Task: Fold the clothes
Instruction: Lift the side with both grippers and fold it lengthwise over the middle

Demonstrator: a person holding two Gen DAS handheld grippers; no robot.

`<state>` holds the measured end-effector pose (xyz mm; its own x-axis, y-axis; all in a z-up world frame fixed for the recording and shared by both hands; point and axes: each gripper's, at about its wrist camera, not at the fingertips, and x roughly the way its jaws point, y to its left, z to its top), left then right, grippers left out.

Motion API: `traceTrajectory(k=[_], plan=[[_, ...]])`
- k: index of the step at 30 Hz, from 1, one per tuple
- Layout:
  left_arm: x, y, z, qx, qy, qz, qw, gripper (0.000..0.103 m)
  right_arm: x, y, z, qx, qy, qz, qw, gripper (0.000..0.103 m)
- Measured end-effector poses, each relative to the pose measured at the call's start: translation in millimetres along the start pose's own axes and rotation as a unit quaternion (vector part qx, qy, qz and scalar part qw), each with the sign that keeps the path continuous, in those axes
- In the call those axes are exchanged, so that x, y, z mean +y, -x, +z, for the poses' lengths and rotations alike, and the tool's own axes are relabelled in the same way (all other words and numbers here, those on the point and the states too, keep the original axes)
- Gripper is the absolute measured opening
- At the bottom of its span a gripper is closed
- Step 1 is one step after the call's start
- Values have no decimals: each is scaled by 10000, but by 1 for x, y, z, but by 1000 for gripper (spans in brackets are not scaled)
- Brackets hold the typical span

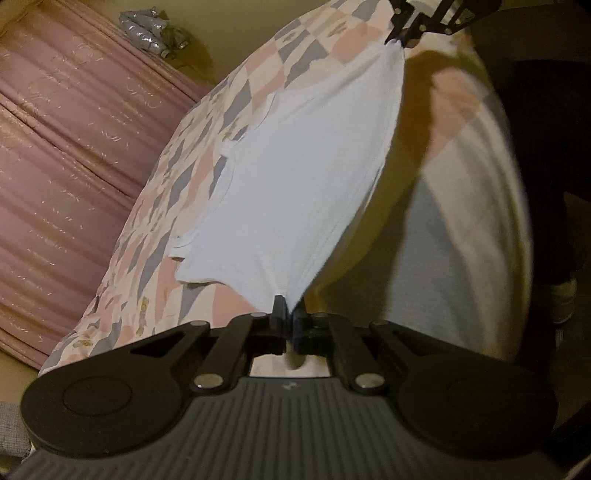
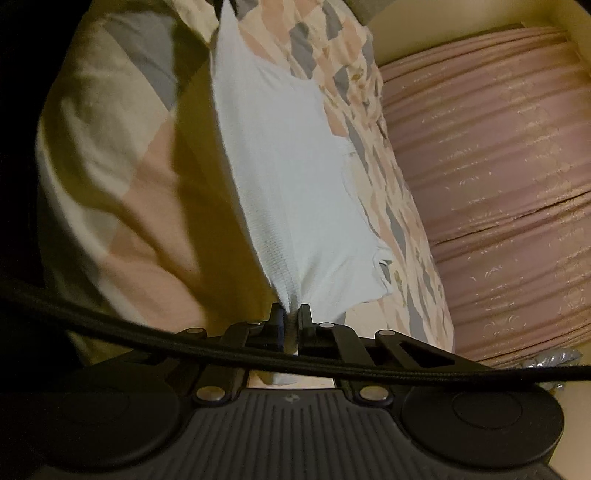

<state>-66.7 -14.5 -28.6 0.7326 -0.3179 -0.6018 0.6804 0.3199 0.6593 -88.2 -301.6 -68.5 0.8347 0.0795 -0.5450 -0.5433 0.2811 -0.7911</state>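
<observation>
A white ribbed garment (image 1: 295,177) hangs stretched between my two grippers above a checked bedspread (image 1: 236,96). My left gripper (image 1: 287,306) is shut on one corner of the garment. My right gripper (image 1: 400,38) shows at the top of the left wrist view, shut on the opposite corner. In the right wrist view the right gripper (image 2: 291,314) pinches the garment (image 2: 288,177), which runs away towards the top. A folded part of the garment with a sleeve edge rests on the bedspread (image 2: 354,85).
A pink curtain (image 1: 66,155) hangs beside the bed, also in the right wrist view (image 2: 498,184). A silver-grey bundle (image 1: 151,31) lies near the curtain's top. A black cable (image 2: 258,358) crosses the right gripper. A dark area (image 1: 546,147) lies to the right.
</observation>
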Motion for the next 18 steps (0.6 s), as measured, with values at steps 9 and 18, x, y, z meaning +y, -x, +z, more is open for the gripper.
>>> traceTrajectory(k=[9, 18], plan=[[-17, 65, 0, -35, 209, -173, 9996, 1, 9, 62, 8, -83, -274, 54, 9996, 4], [-28, 104, -2, 106, 267, -714, 9970, 1, 19, 112, 13, -11, -330, 414, 9986, 4]])
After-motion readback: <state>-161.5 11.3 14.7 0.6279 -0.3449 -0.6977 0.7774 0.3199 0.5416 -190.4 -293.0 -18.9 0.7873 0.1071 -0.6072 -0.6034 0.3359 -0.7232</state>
